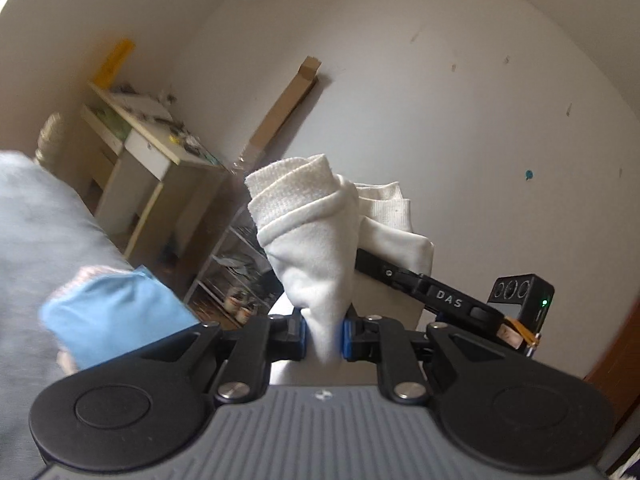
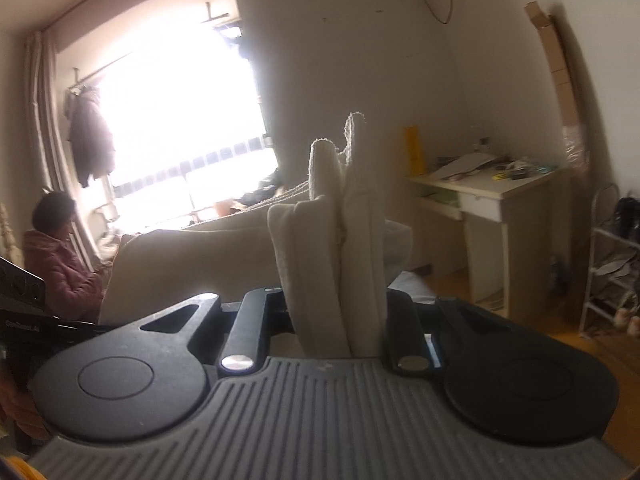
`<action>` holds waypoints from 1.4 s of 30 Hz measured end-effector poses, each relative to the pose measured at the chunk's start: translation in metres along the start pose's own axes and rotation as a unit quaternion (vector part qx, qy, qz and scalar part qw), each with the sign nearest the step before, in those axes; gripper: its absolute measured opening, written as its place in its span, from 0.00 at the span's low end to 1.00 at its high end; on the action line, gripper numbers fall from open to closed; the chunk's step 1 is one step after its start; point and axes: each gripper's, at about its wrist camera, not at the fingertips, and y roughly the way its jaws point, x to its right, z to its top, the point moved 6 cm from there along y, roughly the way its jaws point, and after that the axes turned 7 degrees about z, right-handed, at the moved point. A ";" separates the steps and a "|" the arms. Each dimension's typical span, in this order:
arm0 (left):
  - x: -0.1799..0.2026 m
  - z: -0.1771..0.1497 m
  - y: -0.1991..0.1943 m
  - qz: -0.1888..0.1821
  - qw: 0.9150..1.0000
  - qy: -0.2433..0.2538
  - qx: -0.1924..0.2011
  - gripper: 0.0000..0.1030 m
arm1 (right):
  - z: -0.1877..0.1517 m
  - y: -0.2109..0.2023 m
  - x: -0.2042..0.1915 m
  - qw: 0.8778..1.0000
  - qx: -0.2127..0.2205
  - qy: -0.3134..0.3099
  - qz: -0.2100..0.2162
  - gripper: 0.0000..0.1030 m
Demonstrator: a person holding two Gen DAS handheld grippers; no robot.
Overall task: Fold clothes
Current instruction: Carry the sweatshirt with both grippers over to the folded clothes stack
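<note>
Left hand-held gripper (image 1: 323,336) was clamped on a bunched white garment (image 1: 316,240) held up in the air, right hand-held gripper (image 2: 340,320) pinched its stacked cream folds likewise, with a cluttered white desk (image 2: 492,196) beyond against the wall.

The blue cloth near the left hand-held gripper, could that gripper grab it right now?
Probably not as things stand. The left hand-held gripper is shut on the white garment, so its jaws are occupied. The blue cloth lies off to its left, apart from the fingers; it would have to let go first.
</note>
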 end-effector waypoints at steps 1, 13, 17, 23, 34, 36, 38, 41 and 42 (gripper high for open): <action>0.000 0.001 0.013 -0.005 1.000 -0.006 -0.003 0.16 | 0.001 0.005 0.010 1.000 -0.004 -0.004 -0.004 0.17; -0.081 -0.021 0.098 0.013 0.996 -0.090 -0.027 0.15 | -0.029 0.084 0.079 0.998 -0.067 -0.002 0.006 0.17; -0.109 -0.017 0.096 0.033 0.993 -0.111 -0.021 0.15 | -0.040 0.121 0.081 0.996 -0.086 -0.002 0.033 0.17; -0.167 -0.017 0.093 0.076 0.985 -0.157 -0.007 0.15 | -0.063 0.199 0.070 0.986 -0.149 0.000 0.075 0.17; -0.269 -0.046 0.087 0.099 0.958 -0.270 -0.016 0.15 | -0.128 0.309 0.064 0.960 -0.266 0.021 0.087 0.19; -0.284 -0.046 0.092 0.087 0.951 -0.295 -0.021 0.17 | -0.133 0.319 0.069 0.958 -0.274 0.040 0.077 0.22; -0.295 -0.047 0.094 0.079 0.945 -0.315 -0.024 0.22 | -0.136 0.327 0.076 0.956 -0.279 0.063 0.065 0.30; -0.306 -0.052 0.092 0.065 0.937 -0.342 -0.023 0.29 | -0.136 0.335 0.094 0.957 -0.267 0.105 0.040 0.47; -0.311 -0.052 0.091 0.061 0.933 -0.354 -0.020 0.31 | -0.134 0.335 0.100 0.958 -0.258 0.122 0.030 0.50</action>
